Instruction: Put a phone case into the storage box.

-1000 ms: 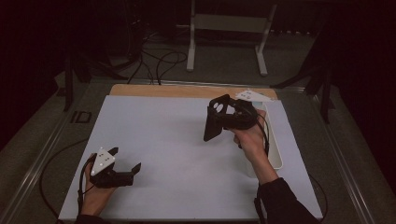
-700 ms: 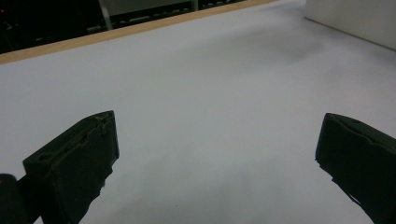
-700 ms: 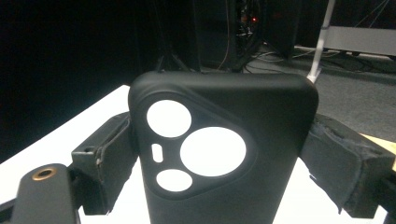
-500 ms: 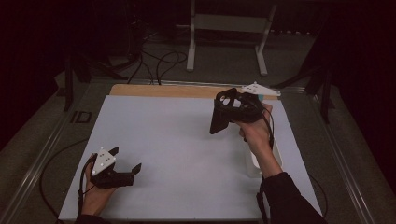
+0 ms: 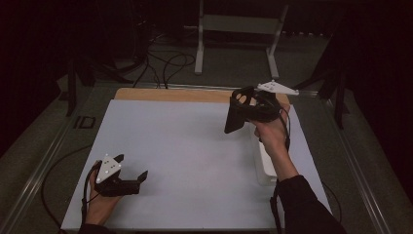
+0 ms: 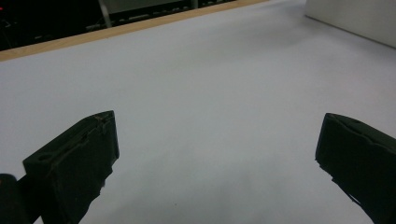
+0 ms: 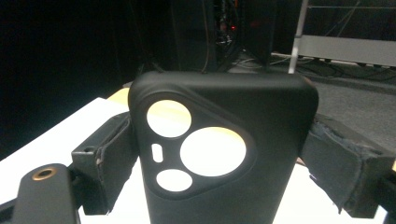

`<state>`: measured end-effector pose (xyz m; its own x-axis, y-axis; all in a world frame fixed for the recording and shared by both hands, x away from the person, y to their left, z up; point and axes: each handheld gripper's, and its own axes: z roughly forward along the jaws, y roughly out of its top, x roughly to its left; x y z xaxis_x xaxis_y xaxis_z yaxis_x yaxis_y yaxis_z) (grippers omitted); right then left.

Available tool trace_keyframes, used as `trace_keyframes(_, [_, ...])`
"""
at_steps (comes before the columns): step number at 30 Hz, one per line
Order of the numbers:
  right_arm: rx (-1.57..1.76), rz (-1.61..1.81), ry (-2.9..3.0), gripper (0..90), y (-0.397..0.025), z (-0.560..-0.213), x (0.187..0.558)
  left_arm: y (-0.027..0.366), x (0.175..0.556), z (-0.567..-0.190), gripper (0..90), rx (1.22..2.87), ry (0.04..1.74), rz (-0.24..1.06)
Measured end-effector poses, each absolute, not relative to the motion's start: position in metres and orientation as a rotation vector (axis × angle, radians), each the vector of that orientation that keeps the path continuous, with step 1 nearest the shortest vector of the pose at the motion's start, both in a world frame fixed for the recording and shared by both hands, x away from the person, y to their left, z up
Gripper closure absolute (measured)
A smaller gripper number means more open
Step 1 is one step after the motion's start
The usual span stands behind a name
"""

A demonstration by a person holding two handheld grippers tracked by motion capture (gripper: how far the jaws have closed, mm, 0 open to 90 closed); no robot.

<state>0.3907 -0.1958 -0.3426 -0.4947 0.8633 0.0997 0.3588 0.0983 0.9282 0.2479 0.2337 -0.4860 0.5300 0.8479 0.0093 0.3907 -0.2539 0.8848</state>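
A black phone case (image 7: 219,154) with three round camera cut-outs stands upright between the jaws of my right gripper (image 7: 219,161), which is shut on its two sides. In the high view that gripper (image 5: 246,109) is held up above the right side of the white table top (image 5: 185,146), and the phone case (image 5: 234,119) hangs from it. My left gripper (image 5: 134,178) lies low at the near left of the table, its jaws spread wide apart. Nothing is between the left gripper's (image 6: 217,158) jaws but the bare white surface.
A white rectangular box (image 5: 265,161) lies on the table's right side under the right forearm; its edge (image 6: 355,21) appears far off in the left gripper view. A wooden strip (image 5: 170,94) borders the far table edge. Cables and a metal stand (image 5: 234,29) are on the floor beyond.
My right gripper has risen and moved toward the far edge with the phone case in it. The left gripper has stayed where it was.
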Motion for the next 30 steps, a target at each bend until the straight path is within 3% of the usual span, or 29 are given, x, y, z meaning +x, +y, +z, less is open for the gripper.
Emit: trace_keyframes(30, [1.289,1.31,1.76,14.4,-0.238,-0.329,0.412,0.234,0.248,-0.486,0.0,1.855,1.028,0.624])
